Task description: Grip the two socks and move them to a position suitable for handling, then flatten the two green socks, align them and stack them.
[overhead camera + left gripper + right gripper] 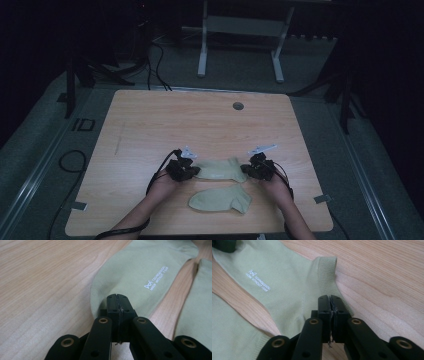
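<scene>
The left claw [117, 298] is pressed together on the toe end of the far sock [140, 272], its black jaws meeting over the fabric edge, and it appears to pinch a thin fold of cloth, though the jaws hide the contact itself. The right claw [329, 298] is likewise pressed together at the opposite end of that sock, just below the ribbed cuff [327, 265], with a few loose threads showing between its jaws. Seen from above, the left claw [186, 170] and right claw [255, 169] sit at either end of the far sock [220, 169], which lies flat and stretched between them on the table [200, 120]. White lettering [156, 277] is printed on the sock. The near sock [220, 199] lies just beside the far sock, on the person's side of it, a strip of bare wood between them.
</scene>
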Available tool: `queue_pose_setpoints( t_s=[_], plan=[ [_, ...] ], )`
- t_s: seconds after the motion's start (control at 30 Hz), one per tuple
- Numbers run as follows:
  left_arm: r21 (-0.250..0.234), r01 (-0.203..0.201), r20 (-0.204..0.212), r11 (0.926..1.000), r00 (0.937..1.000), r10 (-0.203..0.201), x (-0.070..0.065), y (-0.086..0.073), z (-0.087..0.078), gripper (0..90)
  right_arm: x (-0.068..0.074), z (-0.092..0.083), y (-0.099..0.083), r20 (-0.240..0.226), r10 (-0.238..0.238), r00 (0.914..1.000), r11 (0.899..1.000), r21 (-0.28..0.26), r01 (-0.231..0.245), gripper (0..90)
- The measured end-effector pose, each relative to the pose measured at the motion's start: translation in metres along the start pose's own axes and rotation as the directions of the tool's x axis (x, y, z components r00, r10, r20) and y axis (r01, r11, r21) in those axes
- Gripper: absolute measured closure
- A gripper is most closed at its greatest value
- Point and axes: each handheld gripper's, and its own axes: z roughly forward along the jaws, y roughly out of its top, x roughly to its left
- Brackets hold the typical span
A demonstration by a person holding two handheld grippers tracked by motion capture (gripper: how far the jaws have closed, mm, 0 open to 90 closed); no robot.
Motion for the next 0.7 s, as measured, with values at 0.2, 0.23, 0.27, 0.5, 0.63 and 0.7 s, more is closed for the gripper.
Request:
queue_pose_setpoints(
  t_s=[0.2,0.23,0.27,0.5,0.63,0.7],
  plan=[
    [-0.024,0.001,0.04,0.9997,0.9992,0.0,-0.002,0.001,-0.005,71.9,0.003,-0.002,0.002,-0.016,-0.004,0.9999,1.0,-0.007,0.004,75.4],
    [-0.034,-0.003,0.057,0.9994,0.9984,0.004,-0.003,0.001,-0.007,66.9,0.004,-0.003,0.002,-0.022,-0.002,0.9998,1.0,-0.014,0.002,73.4],
    [-0.047,-0.01,0.062,0.9989,0.998,0.013,-0.004,0.001,-0.009,60.4,0.004,-0.003,0.002,-0.029,-0.001,0.9996,1.0,-0.014,0.001,70.4],
    [-0.093,0.01,0.068,0.9956,0.9977,-0.004,-0.008,-0.005,-0.033,48.0,0.013,-0.021,-0.001,-0.039,-0.017,0.9991,0.999,-0.041,0.015,61.3],
    [-0.095,0.015,0.082,0.9953,0.9966,-0.007,-0.012,-0.012,-0.045,47.2,0.02,-0.036,-0.008,-0.037,-0.03,0.9989,0.998,-0.052,0.028,59.5],
    [-0.087,0.019,0.093,0.996,0.9956,-0.011,-0.015,-0.017,-0.049,46.5,0.023,-0.043,-0.012,-0.038,-0.03,0.9988,0.998,-0.059,0.028,59.3]
  ],
)
